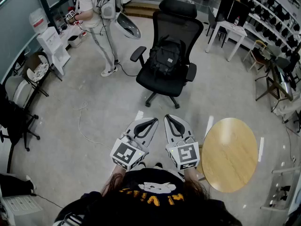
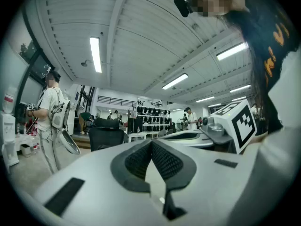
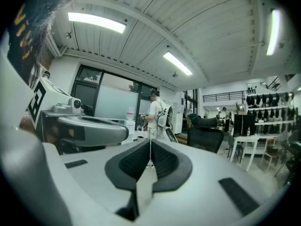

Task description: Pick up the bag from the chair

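Two grippers: left gripper (image 1: 149,122) and right gripper (image 1: 172,119) side by side, jaws pressed together on nothing.
Bag: black bag (image 1: 165,55) upright at the seat's back edge of the chair (image 1: 162,84), well apart from both.
Advice: step closer, spread jaws first, aim for the bag's top.

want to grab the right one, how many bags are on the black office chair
1. A black fabric backpack stands upright on the seat of the black wheeled office chair, leaning against its backrest. A smaller bag behind it could be hidden.
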`<state>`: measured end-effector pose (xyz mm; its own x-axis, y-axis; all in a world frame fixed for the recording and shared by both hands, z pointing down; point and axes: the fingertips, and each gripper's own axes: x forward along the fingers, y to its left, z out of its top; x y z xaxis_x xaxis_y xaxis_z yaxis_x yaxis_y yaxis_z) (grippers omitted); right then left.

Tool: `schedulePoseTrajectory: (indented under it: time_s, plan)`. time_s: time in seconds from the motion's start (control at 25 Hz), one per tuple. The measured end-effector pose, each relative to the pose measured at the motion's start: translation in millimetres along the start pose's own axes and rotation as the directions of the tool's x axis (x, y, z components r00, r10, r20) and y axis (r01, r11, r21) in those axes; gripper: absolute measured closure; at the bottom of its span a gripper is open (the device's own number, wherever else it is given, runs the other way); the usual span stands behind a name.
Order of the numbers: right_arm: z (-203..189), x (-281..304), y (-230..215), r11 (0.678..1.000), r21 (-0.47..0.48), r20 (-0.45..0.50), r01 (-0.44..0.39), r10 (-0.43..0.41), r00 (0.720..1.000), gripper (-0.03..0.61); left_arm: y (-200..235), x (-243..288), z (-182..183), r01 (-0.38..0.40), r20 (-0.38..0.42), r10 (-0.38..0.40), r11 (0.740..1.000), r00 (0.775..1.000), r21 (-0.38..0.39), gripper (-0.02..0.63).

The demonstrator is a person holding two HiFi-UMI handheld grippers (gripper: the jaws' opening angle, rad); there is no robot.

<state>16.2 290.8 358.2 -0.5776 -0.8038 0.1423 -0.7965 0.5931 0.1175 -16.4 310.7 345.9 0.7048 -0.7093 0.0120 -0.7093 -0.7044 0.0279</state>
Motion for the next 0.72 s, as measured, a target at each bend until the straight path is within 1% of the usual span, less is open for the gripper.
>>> schedulePoseTrajectory:
  time_s: [0.36,0.72]
  plan:
    - [-2.3,-0.7,-12.5,1.0,0.03,0.022,-0.006,0.005,1.0,0.571,-1.4,9.9,-0.4,-0.009,-0.007,0.009,1.0,1.0,0.009,0.614]
    - [-9.5,-12.6,-39.2,0.998,0.056,0.038,-0.009,0.007,0.999,0.569,-19.4,36.7,-1.5,0.0,-0.009,0.0,0.999,1.0,0.036,0.614]
